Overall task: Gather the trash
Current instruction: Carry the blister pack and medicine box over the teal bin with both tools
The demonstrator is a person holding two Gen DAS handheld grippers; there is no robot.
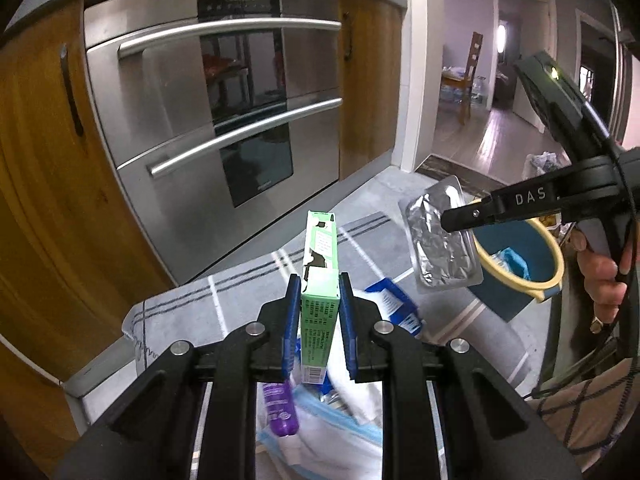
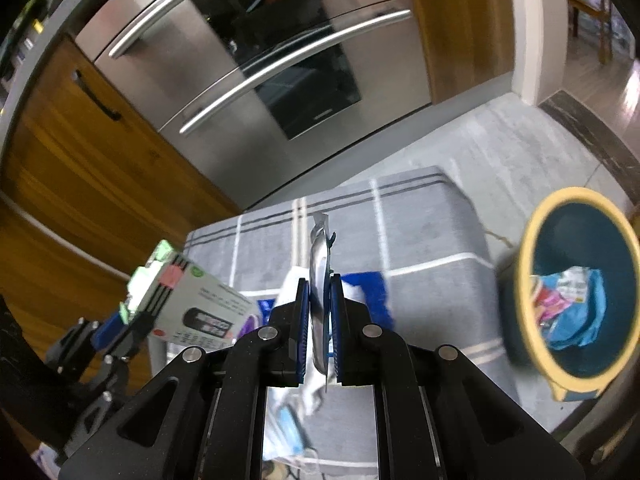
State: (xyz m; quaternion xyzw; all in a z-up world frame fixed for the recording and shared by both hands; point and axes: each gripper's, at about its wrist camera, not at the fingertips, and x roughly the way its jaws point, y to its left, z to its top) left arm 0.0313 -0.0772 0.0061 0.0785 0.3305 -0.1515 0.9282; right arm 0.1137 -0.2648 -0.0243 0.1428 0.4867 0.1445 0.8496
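My left gripper [image 1: 319, 280] is shut on a green and white carton [image 1: 320, 256], held upright above the grey rug [image 1: 240, 304]. In the right wrist view that carton [image 2: 188, 304] shows at lower left in the left gripper [image 2: 120, 320]. My right gripper [image 2: 320, 280] is shut on a silver foil blister pack [image 2: 320, 264], seen edge-on. From the left wrist view the blister pack [image 1: 440, 240] hangs flat from the right gripper [image 1: 452, 220], just left of the blue bin with a yellow rim [image 1: 516, 288]. The bin [image 2: 532, 272] holds crumpled wrappers.
Loose trash lies on the rug below: a purple tube [image 1: 280, 408], white tissue and a blue mask [image 1: 332, 436], and a blue packet [image 1: 396, 304]. A steel oven [image 1: 208, 100] and wooden cabinets [image 1: 40, 200] stand behind. A doorway [image 1: 500, 80] opens to the right.
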